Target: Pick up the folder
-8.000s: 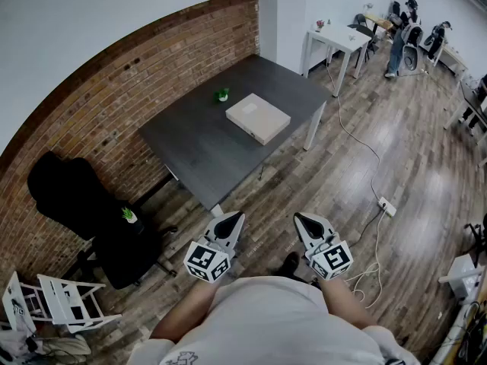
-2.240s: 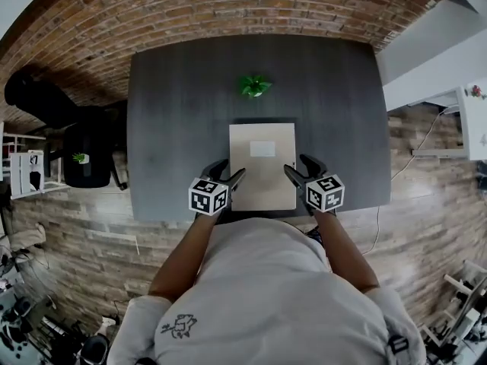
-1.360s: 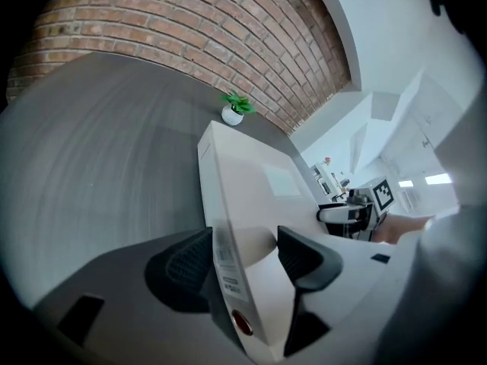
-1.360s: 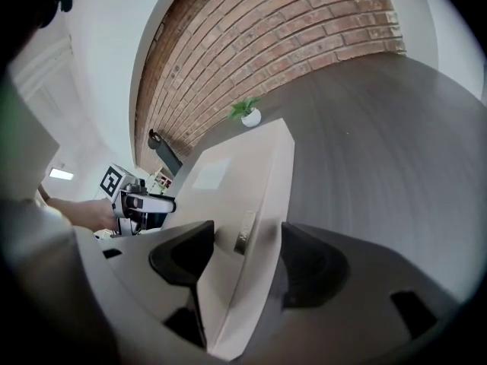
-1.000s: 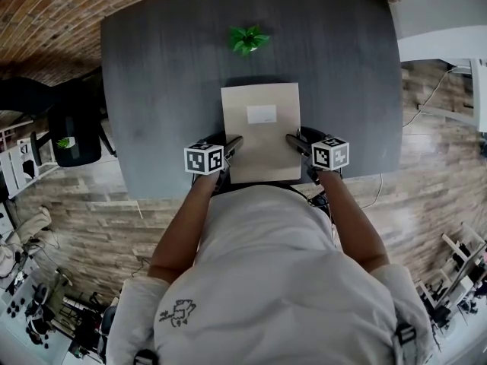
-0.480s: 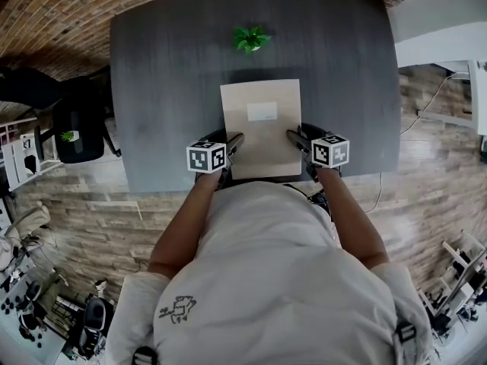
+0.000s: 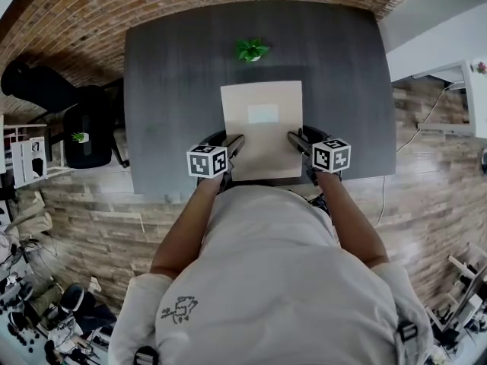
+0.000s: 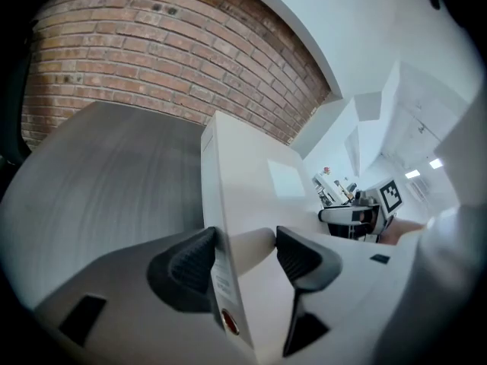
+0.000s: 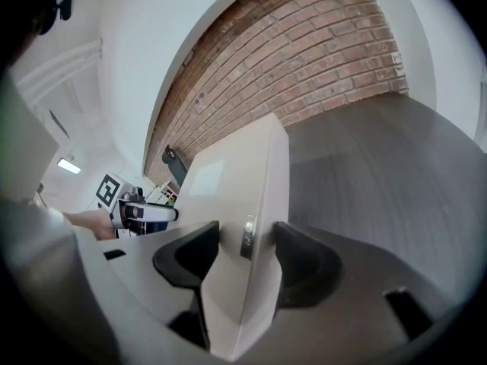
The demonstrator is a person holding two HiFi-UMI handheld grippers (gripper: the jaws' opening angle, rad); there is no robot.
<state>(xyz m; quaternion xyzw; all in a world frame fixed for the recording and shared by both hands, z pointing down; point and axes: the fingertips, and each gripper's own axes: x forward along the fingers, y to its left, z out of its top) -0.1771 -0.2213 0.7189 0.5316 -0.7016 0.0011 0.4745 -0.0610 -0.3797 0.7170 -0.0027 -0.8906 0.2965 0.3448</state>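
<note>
I'm clamping the left gripper [image 7: 233, 143] on the near-left edge of the beige folder [image 7: 262, 120] and the right gripper [image 7: 294, 138] on its near-right edge. Both sets of jaws are standing wide but pressing across its thickness. The folder's long axis is running straight away from me over the dark desk [image 7: 167, 90] toward the small green plant [image 7: 251, 49], so most of its weight is sitting beyond both grips, equally near each hand.

Head view steeply down over table [image 7: 175, 90], both gripper views close along their jaws, all sharing the folder [image 7: 261, 128].
</note>
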